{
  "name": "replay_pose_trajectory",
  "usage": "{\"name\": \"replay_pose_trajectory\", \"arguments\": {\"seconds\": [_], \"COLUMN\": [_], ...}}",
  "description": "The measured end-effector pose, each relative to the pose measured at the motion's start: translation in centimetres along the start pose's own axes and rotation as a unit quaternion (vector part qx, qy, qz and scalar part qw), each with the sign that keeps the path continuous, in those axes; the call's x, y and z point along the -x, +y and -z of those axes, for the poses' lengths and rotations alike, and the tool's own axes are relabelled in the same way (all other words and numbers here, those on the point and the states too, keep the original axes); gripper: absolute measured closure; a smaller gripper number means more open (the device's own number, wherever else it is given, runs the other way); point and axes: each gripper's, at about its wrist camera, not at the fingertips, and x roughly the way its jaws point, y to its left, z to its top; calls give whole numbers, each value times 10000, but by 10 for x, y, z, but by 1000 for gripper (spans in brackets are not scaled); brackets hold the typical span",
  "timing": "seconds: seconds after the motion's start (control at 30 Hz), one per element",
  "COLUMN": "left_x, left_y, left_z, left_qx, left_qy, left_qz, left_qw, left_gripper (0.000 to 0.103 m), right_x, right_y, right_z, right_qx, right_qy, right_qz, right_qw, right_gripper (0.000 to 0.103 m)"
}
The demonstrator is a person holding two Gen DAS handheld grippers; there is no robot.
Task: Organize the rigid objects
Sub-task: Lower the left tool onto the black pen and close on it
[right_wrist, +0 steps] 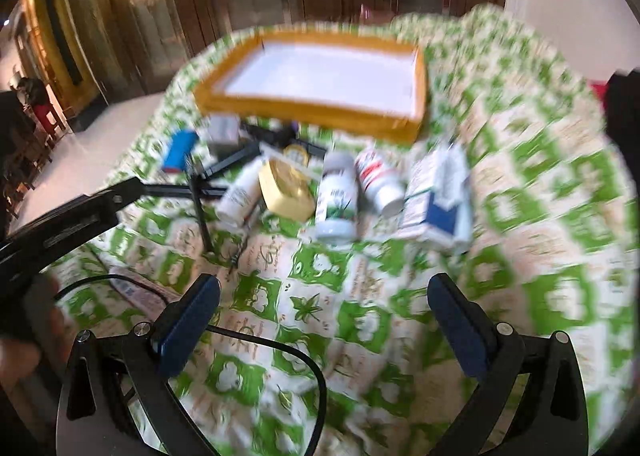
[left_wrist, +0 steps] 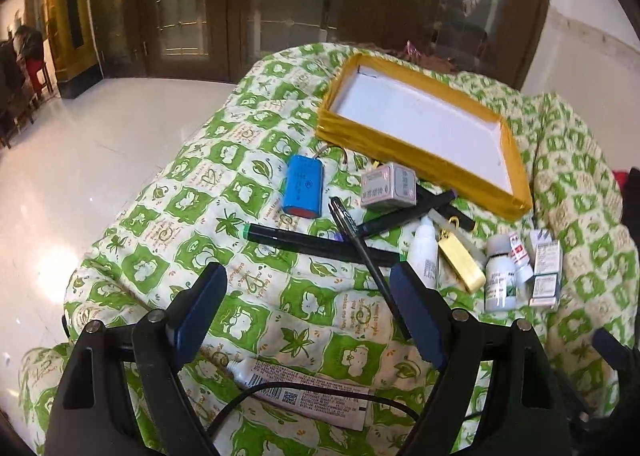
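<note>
A yellow-edged white tray [left_wrist: 404,159] [right_wrist: 304,113] lies empty at the far side of a green-and-white quilt. In front of it lie a blue battery pack [left_wrist: 303,189] [right_wrist: 179,149], a small grey box [left_wrist: 387,185], black markers [left_wrist: 316,246], a black pen [left_wrist: 362,244], a white dropper bottle [left_wrist: 423,252], a gold block [left_wrist: 460,266] [right_wrist: 285,191], white medicine bottles [left_wrist: 499,276] [right_wrist: 337,199] and small cartons [left_wrist: 545,270] [right_wrist: 438,201]. My left gripper [left_wrist: 310,282] is open and empty, just short of the markers. My right gripper [right_wrist: 326,294] is open and empty, short of the bottles.
A white ointment tube [left_wrist: 304,394] and a black cable [left_wrist: 320,402] lie on the quilt under my left gripper. The glossy floor [left_wrist: 100,159] drops off at the left. Wooden doors [left_wrist: 240,3] stand behind. The right wrist view is motion-blurred.
</note>
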Motion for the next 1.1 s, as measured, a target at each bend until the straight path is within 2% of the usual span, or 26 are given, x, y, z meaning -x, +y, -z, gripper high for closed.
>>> {"name": "replay_pose_trajectory", "arguments": {"seconds": [0.17, 0.47, 0.7, 1.1], "left_x": [0, -4, -10, -13], "left_y": [-3, -8, -10, -11], "left_z": [0, 2, 3, 5], "left_qx": [-66, -230, -277, -339], "left_qy": [-18, 117, 276, 322], "left_qz": [-64, -123, -164, -158], "left_qw": [10000, 9996, 9991, 9988], "left_gripper": [19, 19, 19, 19], "right_x": [22, 6, 12, 7], "right_y": [-2, -11, -16, -17], "right_z": [-3, -2, 0, 0], "right_qx": [-92, -344, -417, -423], "right_qy": [-395, -51, -144, -62], "right_qz": [73, 73, 111, 82], "right_qw": [9991, 9994, 9990, 9991], "right_gripper": [1, 1, 1, 1]}}
